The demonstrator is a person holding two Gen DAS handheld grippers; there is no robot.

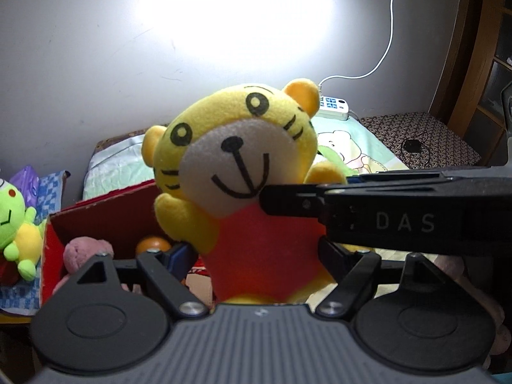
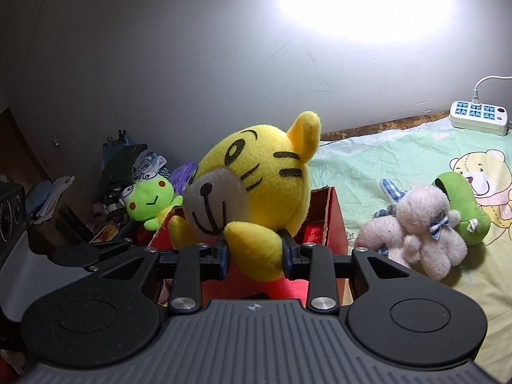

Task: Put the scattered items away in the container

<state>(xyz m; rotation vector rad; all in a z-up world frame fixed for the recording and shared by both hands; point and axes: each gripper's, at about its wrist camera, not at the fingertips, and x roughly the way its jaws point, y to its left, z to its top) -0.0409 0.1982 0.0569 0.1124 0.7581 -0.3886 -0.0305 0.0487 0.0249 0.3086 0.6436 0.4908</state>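
Observation:
A yellow tiger plush [image 1: 243, 147] with a red body is held up in front of both cameras. My left gripper [image 1: 257, 256] is shut on its red torso, one pad at each side. My right gripper [image 2: 255, 256] is shut on the tiger's yellow arm [image 2: 256, 249]; in the left wrist view its fingers [image 1: 288, 200] reach in from the right at the tiger's neck. Behind and below the tiger stands an open red cardboard box [image 1: 105, 217] [image 2: 336, 224]. Inside it lie a pink plush [image 1: 83, 252] and an orange ball [image 1: 153, 244].
A green frog plush [image 2: 148, 201] [image 1: 12, 224] sits left of the box. On the green bed sheet [image 2: 400, 160] to the right lie a pale pink plush [image 2: 425, 240] and a green plush [image 2: 464, 211]. A white power strip [image 2: 478, 116] rests by the wall. Clutter fills the far left.

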